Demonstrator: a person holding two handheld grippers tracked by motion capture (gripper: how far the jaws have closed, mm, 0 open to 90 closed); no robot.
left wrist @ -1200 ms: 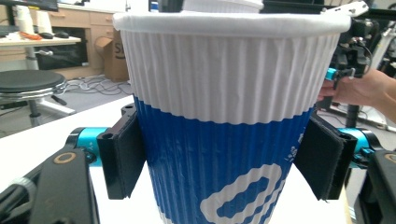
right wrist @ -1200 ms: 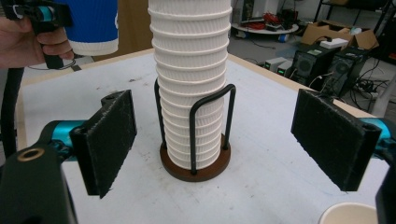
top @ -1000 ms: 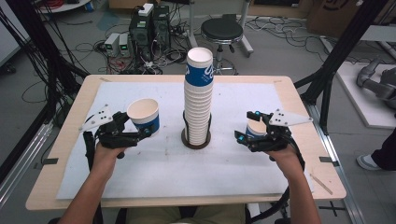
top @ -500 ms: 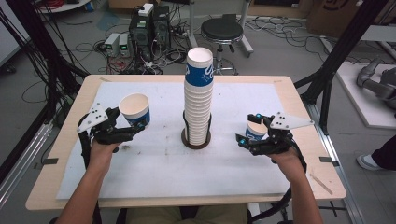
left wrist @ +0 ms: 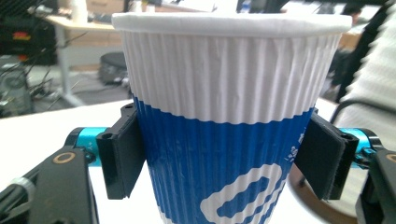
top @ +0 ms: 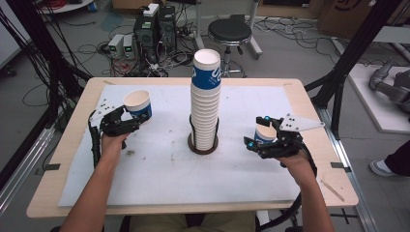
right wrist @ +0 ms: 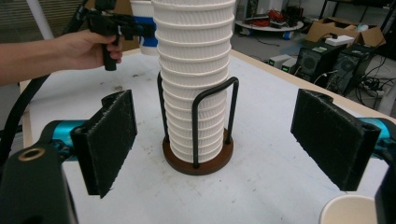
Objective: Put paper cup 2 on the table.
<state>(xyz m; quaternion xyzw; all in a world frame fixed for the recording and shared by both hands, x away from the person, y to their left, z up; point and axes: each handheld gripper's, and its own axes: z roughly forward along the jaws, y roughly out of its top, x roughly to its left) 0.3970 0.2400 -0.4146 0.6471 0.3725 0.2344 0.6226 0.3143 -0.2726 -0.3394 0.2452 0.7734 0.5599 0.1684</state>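
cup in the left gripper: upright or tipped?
Upright. In the left gripper view the cup has its rim level on top, with the gripper's pads on its two sides; the high view shows its mouth facing up.

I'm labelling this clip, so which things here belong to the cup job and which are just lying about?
In the job:
- cup gripped by the left gripper
- stack of cups in its holder
- second cup by the open right gripper

Lying about:
- stool
- computer boxes
- floor cables
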